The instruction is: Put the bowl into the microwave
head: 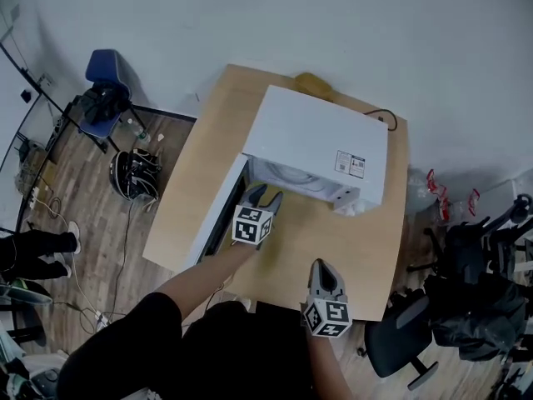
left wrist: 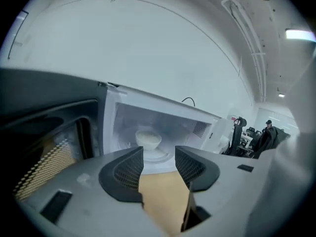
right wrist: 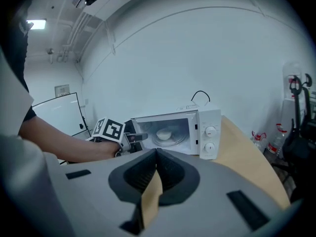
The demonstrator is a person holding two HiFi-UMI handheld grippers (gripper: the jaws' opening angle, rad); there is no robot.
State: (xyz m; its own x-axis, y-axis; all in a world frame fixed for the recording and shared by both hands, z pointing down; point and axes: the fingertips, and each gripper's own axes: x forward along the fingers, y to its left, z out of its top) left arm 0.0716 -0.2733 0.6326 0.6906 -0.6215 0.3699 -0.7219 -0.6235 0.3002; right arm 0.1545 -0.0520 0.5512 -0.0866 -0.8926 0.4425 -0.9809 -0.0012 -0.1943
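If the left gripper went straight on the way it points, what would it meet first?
Probably the bowl inside the open microwave: the left gripper, fingers apart and empty, aims into the cavity. Depth is unclear; it may clip the cavity's lower edge first.

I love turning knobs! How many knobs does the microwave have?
2. Both are on the microwave's front panel, to the right of the open cavity: the upper knob and the lower knob just below it. None seems hidden.

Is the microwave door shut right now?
No, the door stands swung open, and the bowl shows inside the microwave.
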